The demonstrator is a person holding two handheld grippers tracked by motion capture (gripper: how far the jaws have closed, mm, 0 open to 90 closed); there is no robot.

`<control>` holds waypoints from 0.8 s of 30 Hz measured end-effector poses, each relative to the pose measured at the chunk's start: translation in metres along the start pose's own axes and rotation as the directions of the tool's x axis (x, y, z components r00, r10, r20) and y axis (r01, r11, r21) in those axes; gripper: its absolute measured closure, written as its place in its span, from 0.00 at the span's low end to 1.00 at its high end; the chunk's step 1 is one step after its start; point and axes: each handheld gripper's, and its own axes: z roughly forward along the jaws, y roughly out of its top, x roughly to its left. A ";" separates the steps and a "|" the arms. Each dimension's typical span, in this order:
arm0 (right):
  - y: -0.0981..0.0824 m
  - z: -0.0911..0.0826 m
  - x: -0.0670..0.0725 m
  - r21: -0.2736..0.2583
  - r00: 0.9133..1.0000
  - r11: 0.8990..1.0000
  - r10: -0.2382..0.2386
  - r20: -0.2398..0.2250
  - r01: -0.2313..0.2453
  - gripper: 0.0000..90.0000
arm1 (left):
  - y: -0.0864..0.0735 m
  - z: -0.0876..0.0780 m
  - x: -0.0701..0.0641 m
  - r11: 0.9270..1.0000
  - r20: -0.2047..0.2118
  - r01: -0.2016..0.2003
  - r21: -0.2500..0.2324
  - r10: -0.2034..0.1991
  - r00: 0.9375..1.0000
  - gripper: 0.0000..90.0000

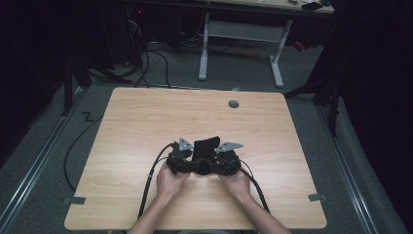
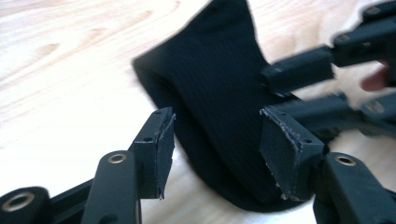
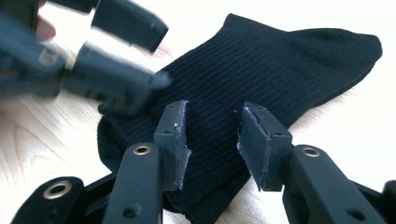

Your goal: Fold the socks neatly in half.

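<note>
The left gripper (image 2: 212, 140) stands spread at the black sock's (image 1: 205, 146) left, pinching nothing. The sock lies flat mid-table (image 1: 146, 122). At its right, the right gripper (image 3: 212, 140) gapes too. Both jaw sets could snag one layer, bunching the sock.

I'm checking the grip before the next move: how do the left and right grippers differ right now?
The left gripper stands with its jaws spread wide across the black sock; the right gripper has its jaws closer together. The left shows at the sock's left in the high view, the right opposite. Both are open over the sock on the wooden table.
</note>
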 end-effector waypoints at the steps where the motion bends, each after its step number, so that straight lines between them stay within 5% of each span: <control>1: -0.001 0.000 0.001 -0.004 1.000 1.000 -0.009 0.006 0.009 0.67 | 0.003 0.001 0.002 1.000 -0.015 -0.004 0.003 0.005 1.000 0.50; 6: -0.005 -0.002 0.002 -0.013 0.999 0.999 -0.036 0.010 0.036 0.67 | 0.020 0.011 0.010 1.000 -0.049 0.005 0.010 -0.004 0.999 0.49; 15: -0.013 -0.009 0.003 -0.012 0.997 0.997 -0.070 -0.008 0.070 0.67 | 0.048 0.036 0.018 0.998 -0.039 0.036 0.043 -0.034 0.999 0.45; 24: -0.017 -0.014 0.001 -0.005 0.996 0.997 -0.081 -0.029 0.081 0.67 | 0.048 0.061 0.015 0.994 -0.017 0.018 0.111 -0.016 1.000 0.43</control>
